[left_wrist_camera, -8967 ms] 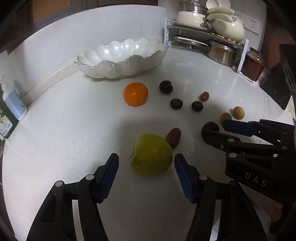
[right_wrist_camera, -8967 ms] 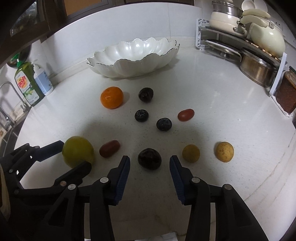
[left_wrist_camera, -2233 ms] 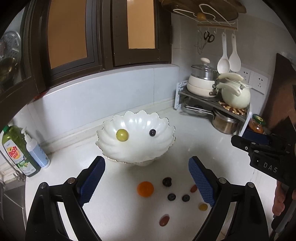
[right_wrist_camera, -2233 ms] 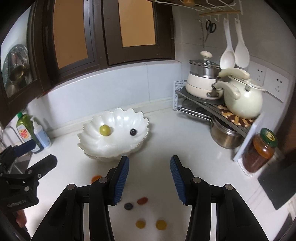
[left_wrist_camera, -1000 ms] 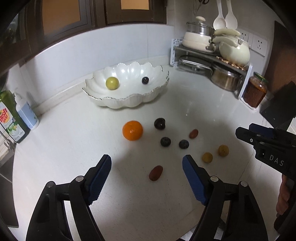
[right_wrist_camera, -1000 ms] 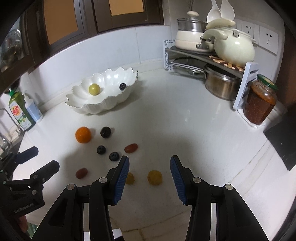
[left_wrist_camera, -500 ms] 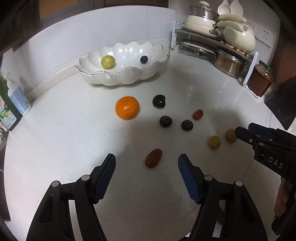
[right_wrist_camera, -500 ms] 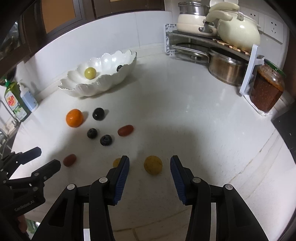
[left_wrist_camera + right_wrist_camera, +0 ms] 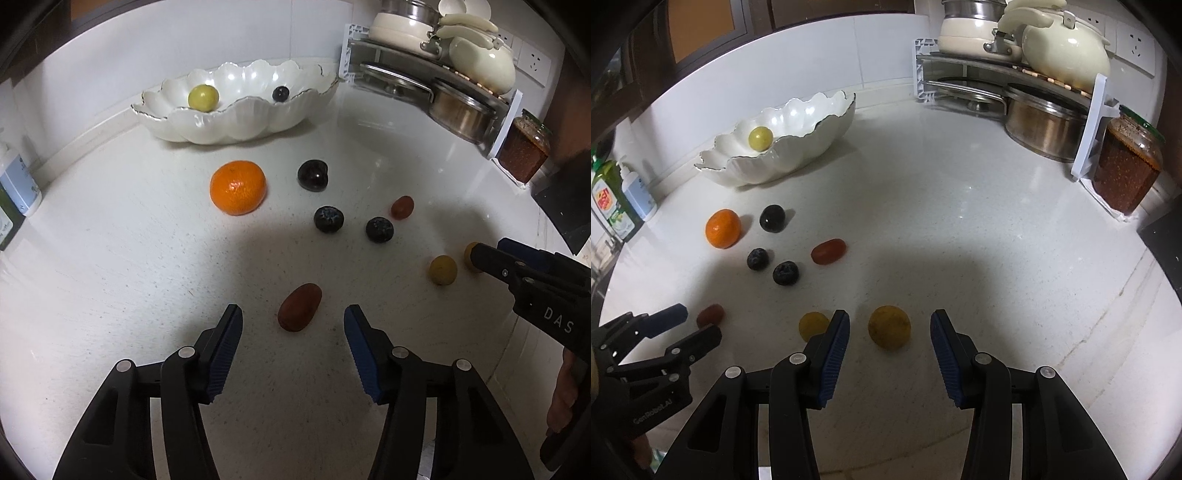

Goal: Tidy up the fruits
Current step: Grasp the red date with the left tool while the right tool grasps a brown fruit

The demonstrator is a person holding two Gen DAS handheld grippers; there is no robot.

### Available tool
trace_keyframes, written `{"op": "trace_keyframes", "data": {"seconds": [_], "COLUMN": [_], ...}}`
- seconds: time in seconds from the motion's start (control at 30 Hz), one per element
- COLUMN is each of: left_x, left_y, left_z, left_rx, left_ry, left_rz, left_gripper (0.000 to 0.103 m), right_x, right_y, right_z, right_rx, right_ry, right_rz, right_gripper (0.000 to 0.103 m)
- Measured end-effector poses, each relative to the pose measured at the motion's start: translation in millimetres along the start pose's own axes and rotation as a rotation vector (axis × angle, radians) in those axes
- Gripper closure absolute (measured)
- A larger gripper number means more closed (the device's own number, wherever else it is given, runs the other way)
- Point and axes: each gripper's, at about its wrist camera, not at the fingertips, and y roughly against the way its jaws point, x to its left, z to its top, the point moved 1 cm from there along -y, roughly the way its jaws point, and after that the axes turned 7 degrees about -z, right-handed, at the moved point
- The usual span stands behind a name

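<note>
A white scalloped bowl [image 9: 229,122] at the back of the counter holds a green apple [image 9: 202,97] and a dark plum [image 9: 280,93]. Loose fruit lies in front: an orange [image 9: 238,187], dark plums [image 9: 313,175], [image 9: 328,219] and a reddish-brown date [image 9: 300,306]. My left gripper [image 9: 292,325] hovers just over the date, its jaws closing with a gap on both sides. My right gripper [image 9: 889,329] is open around a yellow-brown fruit [image 9: 889,326] without touching it; a second yellow fruit [image 9: 812,325] lies left of its left finger.
A pot rack [image 9: 1015,77] with pans and a cream kettle stands at the back right, with a jar of red sauce [image 9: 1124,173] beside it. Soap bottles [image 9: 617,199] stand at the left near the sink. A red date [image 9: 828,251] lies mid-counter.
Both grippers have come down toward the counter. The left jaws have narrowed around the date, and the yellow-brown fruit now sits between the right fingers.
</note>
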Motion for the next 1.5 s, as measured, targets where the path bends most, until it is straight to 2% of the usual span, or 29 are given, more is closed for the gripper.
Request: {"op": "trace_keyframes", "data": {"seconds": [0.13,0.27,0.4,0.5,1.03,1.5], "left_x": [0.2,-0.2,-0.3,-1.9,-2.8,5.5], "left_y": [-5.2,-7.2,-8.0,-8.7,11.3,44.2], "left_z": [0.4,0.5,2.0,3.3,16.1,40.2], "left_rx": [0.008,0.008,0.005,0.010,-0.045,-0.134], "left_ry": [0.004,0.000,-0.007,-0.022,-0.008,0.001], "left_rz": [-0.010,-0.009,-0.007,-0.009,-0.028,-0.025], "left_gripper": [0.052,0.059,0.072,0.080,0.083,0.083], "right_x": [-0.3,-0.3,-1.9,-2.8,3.0,18.9], "right_y": [-6.0,-10.1,-14.3,-16.6,1.3,37.3], "right_z": [-2.2,-4.7,-6.3,-6.2,-1.3,24.2], "right_rx": [0.011,0.020,0.033,0.040,0.010,-0.093], "right_ry": [-0.011,-0.016,-0.022,-0.027,-0.029,-0.008], "right_rz": [0.001,0.001,0.002,0.010,0.035,0.065], "right_gripper": [0.057,0.063,0.073,0.075,0.076,0.076]}}
